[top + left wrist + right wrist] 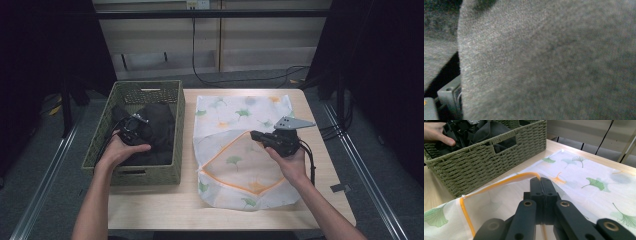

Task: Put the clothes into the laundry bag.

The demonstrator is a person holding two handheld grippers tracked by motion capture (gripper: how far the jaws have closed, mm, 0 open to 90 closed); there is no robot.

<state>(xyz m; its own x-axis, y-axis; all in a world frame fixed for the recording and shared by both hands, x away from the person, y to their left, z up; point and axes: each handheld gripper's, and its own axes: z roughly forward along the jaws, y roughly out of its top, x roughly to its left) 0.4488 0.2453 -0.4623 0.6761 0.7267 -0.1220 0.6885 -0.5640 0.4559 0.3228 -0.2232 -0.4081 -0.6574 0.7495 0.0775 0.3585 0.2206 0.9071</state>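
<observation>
A: Where is the right claw now?

B: It is over the white mesh laundry bag with green and orange ginkgo leaves, which lies flat on the wooden table. In the right gripper view the two black jaws are pressed together, and the orange edge of the bag's mouth runs right into them. So the claw is clenched on that orange edge and holds the mouth lifted a little from the table.

A: And the basket?

B: The green woven basket stands on the table on the far side of the bag's mouth from the right claw, just beside the bag. In the right gripper view it is beyond the jaw tips and to their left.

A: What does the left claw do?

B: In the high view the left hand holds it down inside the basket, against the dark clothing that lies there. In the left gripper view dark grey cloth is very close in front of the camera, and it covers the jaws.

A: Is it grasping the cloth?

B: I cannot tell. The jaws are hidden by the fabric in both views, so I do not know if the left claw is released or clenched.

A: Are the two claws near each other?

B: No, they are well apart. The wall of the basket stands between them.
</observation>
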